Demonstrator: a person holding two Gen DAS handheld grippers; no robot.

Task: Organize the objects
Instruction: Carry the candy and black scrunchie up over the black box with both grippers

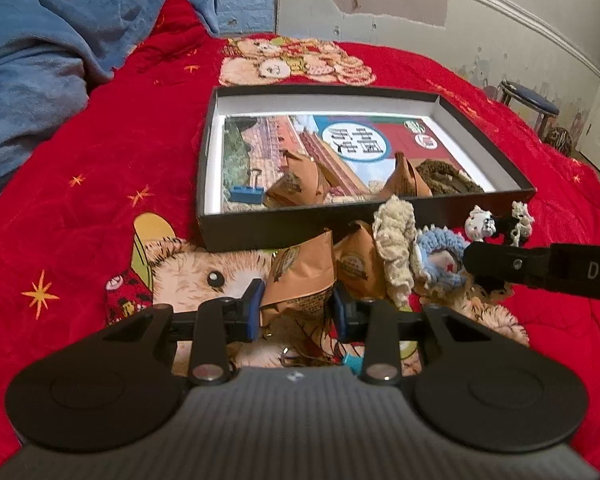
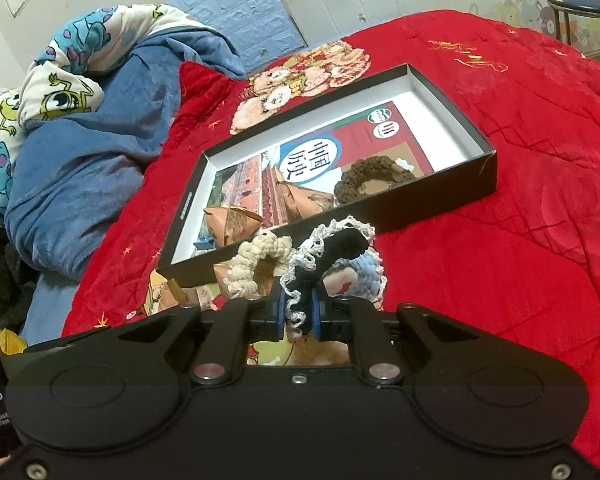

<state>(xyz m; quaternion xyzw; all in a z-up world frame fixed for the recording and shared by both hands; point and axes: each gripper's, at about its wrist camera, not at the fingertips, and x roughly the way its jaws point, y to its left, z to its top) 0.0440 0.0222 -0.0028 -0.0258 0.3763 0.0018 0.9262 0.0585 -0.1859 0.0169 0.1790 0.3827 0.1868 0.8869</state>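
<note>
A black-and-white crocheted scrunchie (image 2: 320, 264) is pinched tight between the blue pads of the right gripper (image 2: 298, 312), held just in front of a shallow black box (image 2: 440, 200) on a red quilt (image 2: 500, 280). The left gripper (image 1: 298, 304) is clamped on a tan paper packet (image 1: 300, 280) lying before the box's near wall. Inside the box — on a printed book (image 1: 360, 140) — sit two more packets, a blue binder clip (image 1: 246, 192) and a brown scrunchie (image 1: 448, 180). Cream (image 1: 394, 248) and pale blue (image 1: 440, 260) scrunchies lie beside the held packet.
</note>
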